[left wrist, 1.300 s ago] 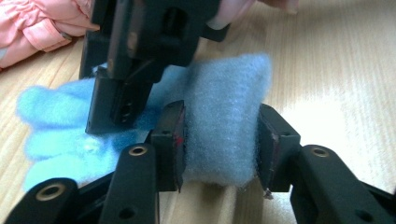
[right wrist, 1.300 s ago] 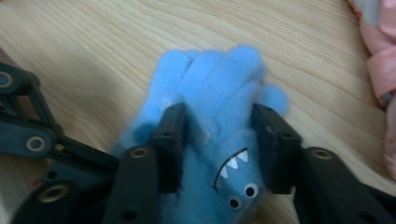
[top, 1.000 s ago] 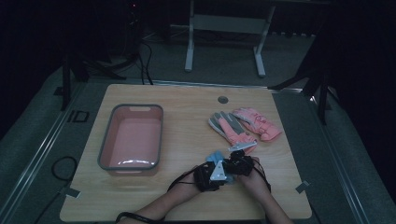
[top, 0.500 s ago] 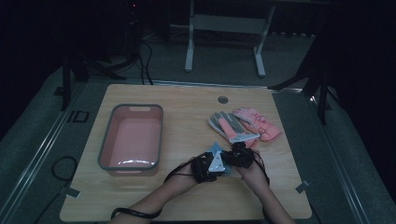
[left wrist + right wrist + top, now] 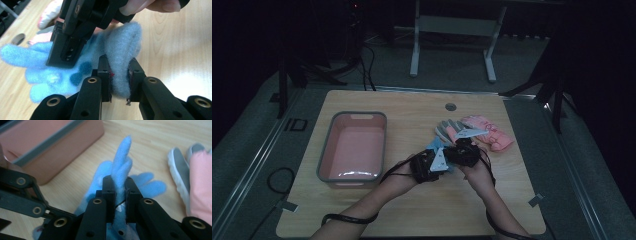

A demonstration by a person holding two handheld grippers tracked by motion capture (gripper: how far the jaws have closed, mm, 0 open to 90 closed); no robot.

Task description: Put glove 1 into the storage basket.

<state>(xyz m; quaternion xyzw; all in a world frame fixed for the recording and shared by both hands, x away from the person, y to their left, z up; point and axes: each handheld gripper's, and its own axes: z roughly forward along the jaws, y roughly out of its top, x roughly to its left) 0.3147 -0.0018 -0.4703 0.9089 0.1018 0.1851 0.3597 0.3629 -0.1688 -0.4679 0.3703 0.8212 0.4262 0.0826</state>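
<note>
A: Noting the grip first. The left gripper (image 5: pixel 119 82) is clamped on a thick fold of the blue fleece glove (image 5: pixel 120 50); the fabric fills the gap between its jaws and bulges out above them.

B: Confirmed. The right gripper (image 5: pixel 119 195) pinches the same glove, a thin ridge of fleece squeezed between its jaws, with one blue finger standing up past the tips. Its jaws have just been closing on that fabric.

A: Location of the glove?

B: In the high view it sits between the two grippers (image 5: pixel 437 150), raised off the wooden table (image 5: pixel 402 210), near the front middle. The rest of the glove hangs below the jaws.

A: Neighbours: pink tray (image 5: pixel 353 147) to the left, well apart. Pink-and-grey gloves (image 5: pixel 474 131) lie just behind the right gripper.
</note>
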